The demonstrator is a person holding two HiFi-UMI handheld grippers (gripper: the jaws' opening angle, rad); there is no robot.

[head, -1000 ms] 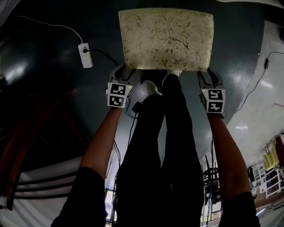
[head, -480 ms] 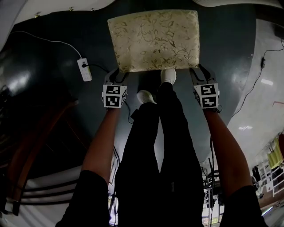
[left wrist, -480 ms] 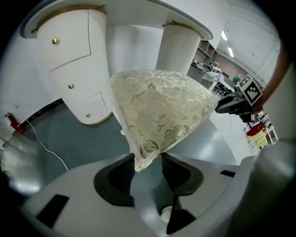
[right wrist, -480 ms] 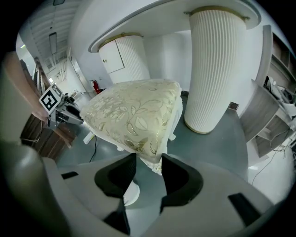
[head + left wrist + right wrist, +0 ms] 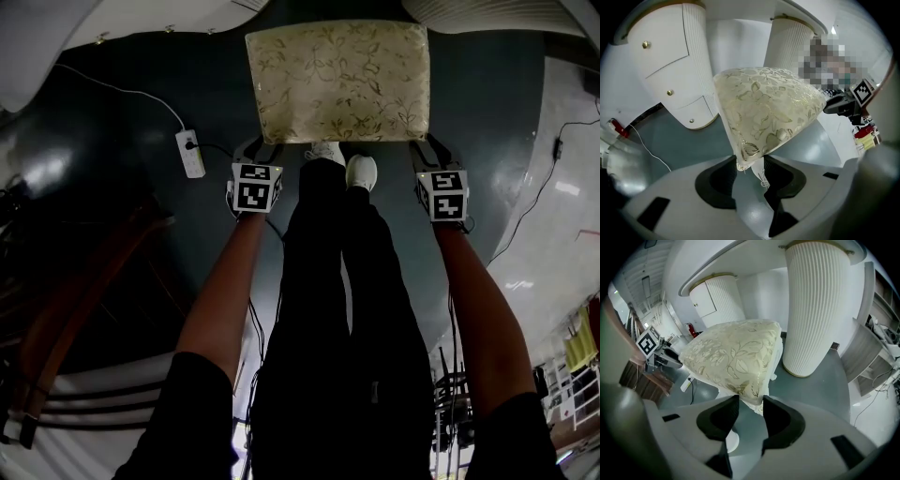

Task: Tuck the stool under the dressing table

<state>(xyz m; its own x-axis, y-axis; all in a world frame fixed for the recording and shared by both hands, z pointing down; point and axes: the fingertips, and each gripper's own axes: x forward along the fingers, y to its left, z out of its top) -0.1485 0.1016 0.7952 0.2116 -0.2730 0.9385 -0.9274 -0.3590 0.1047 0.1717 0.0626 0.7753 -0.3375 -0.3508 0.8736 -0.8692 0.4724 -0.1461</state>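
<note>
- The left gripper (image 5: 750,161) is clamped on the near left corner of the stool (image 5: 337,80), a seat with a rectangular cream cushion patterned with gold leaves. The fabric tip is pinched between its two dark pads.
- The right gripper (image 5: 751,401) has the near right corner of the same cushion between its jaws. They have just been closing, and both pads now lie against the fabric.
- Both grippers point steeply down, level with each other at either end of the cushion's near edge. Their black-and-white marker cubes face the head camera.
- The stool stands on the glossy dark grey floor (image 5: 487,122), long side towards the person. Its far edge is at the mouth of the gap in the white dressing table (image 5: 815,310), and the whole cushion is out in the open.
- That table has two ribbed round pedestals under a curved top. The left one carries drawer fronts with small gold knobs.
- The person's black trouser legs (image 5: 337,281) run down between the arms. Their white shoes (image 5: 361,172) are just short of the cushion's near edge.
- A white power strip (image 5: 190,155) with a thin white cable lies on the floor to the left of the stool, well clear of it.
</note>
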